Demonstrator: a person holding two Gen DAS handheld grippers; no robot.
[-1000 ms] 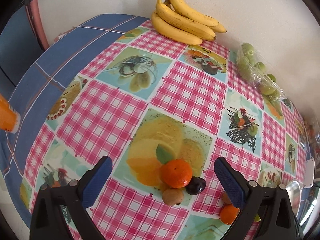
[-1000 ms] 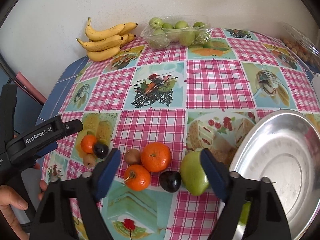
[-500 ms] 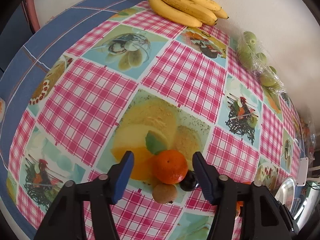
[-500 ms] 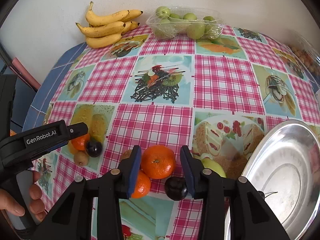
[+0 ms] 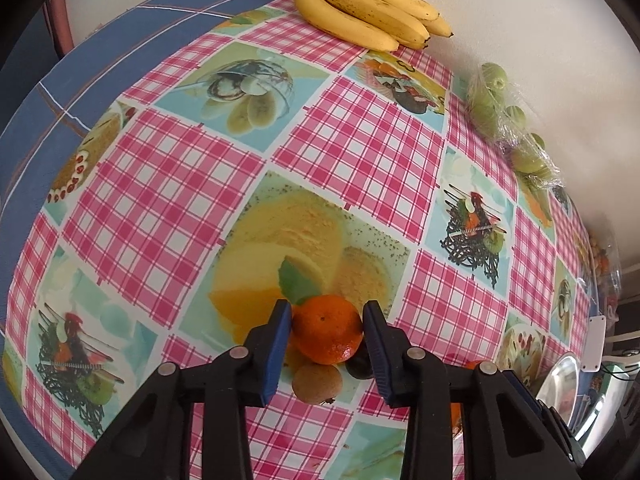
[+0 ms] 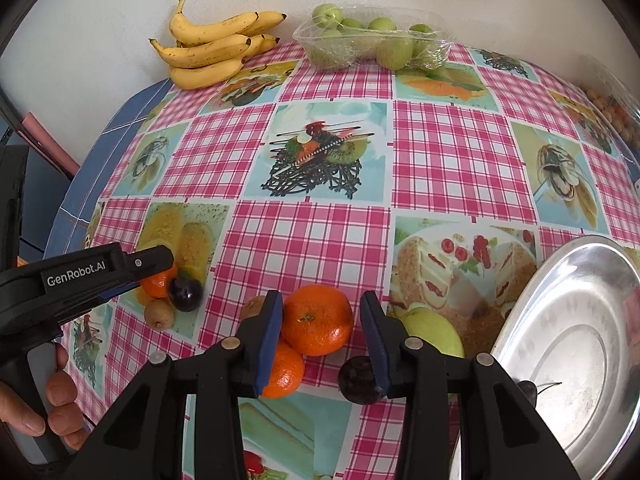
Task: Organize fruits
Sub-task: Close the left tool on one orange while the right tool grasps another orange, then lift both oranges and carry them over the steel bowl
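In the left wrist view my left gripper has its blue pads against both sides of a tangerine on the tablecloth, and its jaws are closing. A kiwi and a dark plum lie right beside that tangerine. In the right wrist view my right gripper is shut on another tangerine. Under and around that one lie a second tangerine, a plum, a kiwi and a green pear. The left gripper shows there too, over its own fruit cluster.
A shiny metal tray stands at the right, close to the pear. Bananas and a wrapped punnet of green fruit sit at the back by the wall. A hand holds the left gripper's handle.
Both pairs of jaws have come in from wide apart onto their tangerines. The right one reached its tangerine half a second ago and has stayed; the left kept narrowing until now.
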